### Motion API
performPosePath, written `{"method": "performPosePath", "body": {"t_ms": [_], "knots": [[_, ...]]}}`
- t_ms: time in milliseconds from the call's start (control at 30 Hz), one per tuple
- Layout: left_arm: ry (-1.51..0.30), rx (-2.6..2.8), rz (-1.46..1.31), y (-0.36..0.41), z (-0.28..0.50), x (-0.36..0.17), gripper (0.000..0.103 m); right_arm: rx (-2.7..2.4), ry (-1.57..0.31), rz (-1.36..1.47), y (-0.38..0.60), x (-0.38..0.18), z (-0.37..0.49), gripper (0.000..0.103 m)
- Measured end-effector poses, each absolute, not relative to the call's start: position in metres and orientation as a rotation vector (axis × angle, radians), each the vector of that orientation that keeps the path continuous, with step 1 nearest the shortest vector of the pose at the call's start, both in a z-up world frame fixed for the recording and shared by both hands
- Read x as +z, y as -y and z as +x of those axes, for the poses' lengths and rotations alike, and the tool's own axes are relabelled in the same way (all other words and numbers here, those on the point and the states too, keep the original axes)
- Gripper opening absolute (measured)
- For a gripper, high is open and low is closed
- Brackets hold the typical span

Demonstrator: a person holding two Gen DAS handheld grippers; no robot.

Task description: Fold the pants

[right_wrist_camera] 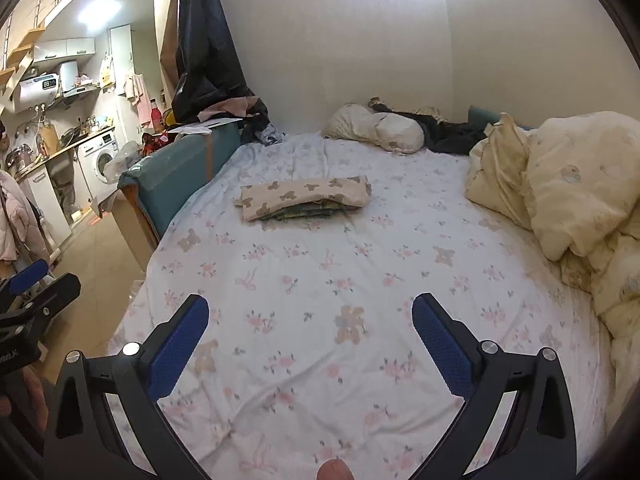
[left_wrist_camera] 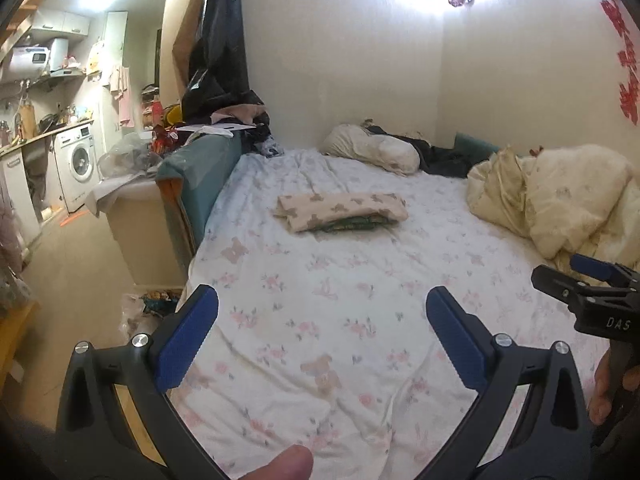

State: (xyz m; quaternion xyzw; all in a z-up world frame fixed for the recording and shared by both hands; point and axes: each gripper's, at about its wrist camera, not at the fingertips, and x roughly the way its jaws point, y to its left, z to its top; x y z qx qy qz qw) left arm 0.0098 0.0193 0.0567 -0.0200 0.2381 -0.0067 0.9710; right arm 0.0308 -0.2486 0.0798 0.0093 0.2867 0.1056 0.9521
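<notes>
Folded pants on bed; both grippers empty.

The left gripper [left_wrist_camera: 322,306] and right gripper [right_wrist_camera: 310,314] hover above the near part of the bed [left_wrist_camera: 360,320], jaws spread wide, holding nothing. The pants [left_wrist_camera: 340,210] lie as a compact folded bundle at the far centre, well apart from both; folding appears complete. Only the left view shows red wall decorations [left_wrist_camera: 624,52] at far right.

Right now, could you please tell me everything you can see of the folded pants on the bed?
The pants are a soft cream fabric printed with brown bears, folded into a flat oblong bundle. A green patterned layer shows at the near edge. They lie across the floral sheet, mid-bed, nothing else touching them; both grippers are open and well short of them.
</notes>
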Motion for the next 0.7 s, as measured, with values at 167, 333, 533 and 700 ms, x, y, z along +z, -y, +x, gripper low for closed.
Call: {"method": "performPosePath", "body": {"t_ms": [167,333,533,700], "knots": [[-0.509,-0.056,0.002,-0.003,0.015,0.047,0.102,0.19,-0.584,0.036,0.257,0.046,0.007,0.103],[-0.563,-0.037,-0.017,0.002,0.025,0.029,0.102,0.175,-0.539,0.05,0.258,0.047,0.013,0.103],[-0.553,-0.043,0.007,0.011,0.025,0.025,0.102,0.176,-0.548,0.044,0.254,0.041,0.018,0.103],[-0.586,-0.048,-0.044,0.003,0.03,0.023,0.102,0.184,-0.544,0.027,0.25,0.04,0.017,0.103]]}}
